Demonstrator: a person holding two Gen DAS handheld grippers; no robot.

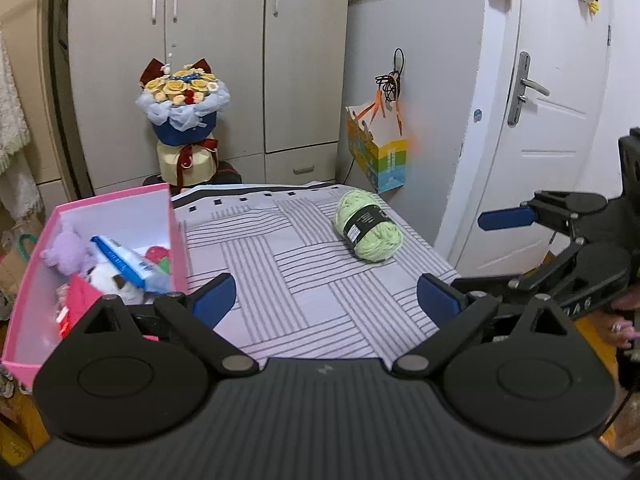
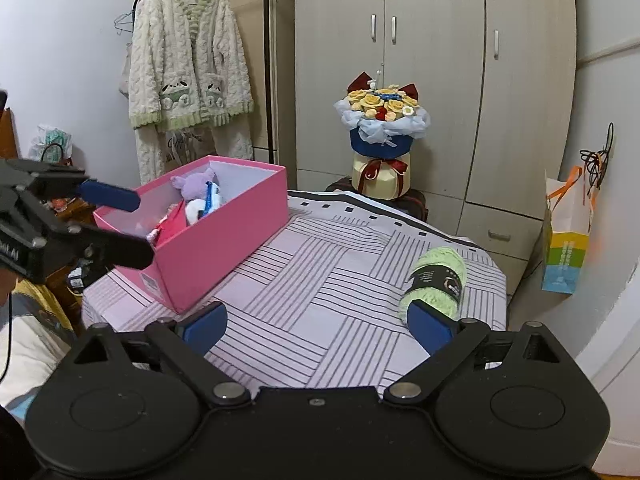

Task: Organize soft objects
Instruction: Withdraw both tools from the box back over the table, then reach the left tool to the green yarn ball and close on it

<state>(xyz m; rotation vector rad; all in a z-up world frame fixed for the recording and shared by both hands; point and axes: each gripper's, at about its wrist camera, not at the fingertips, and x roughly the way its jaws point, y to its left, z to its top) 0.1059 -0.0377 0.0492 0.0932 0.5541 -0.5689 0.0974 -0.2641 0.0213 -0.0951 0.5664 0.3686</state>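
Pink box (image 1: 176, 248) at table's (image 1: 304, 280) left, holding purple plush (image 1: 66, 250) and other soft items. Left gripper (image 1: 324, 300) jaws spread, empty. Green yarn skein (image 1: 368, 226) lying right of centre. Right gripper (image 2: 316, 326) jaws spread, empty.

A home bedroom: grey wardrobe (image 2: 432, 80), fleecy pyjamas (image 2: 188, 64) on a hanger, striped bedsheet (image 1: 304, 264), white door (image 1: 560, 92).

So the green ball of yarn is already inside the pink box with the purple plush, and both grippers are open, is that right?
Not quite. The green ball of yarn is not in the pink box; it lies out on the striped cloth, apart from the box, as the left wrist view shows. The purple plush is in the box, and the left gripper and right gripper are both open.
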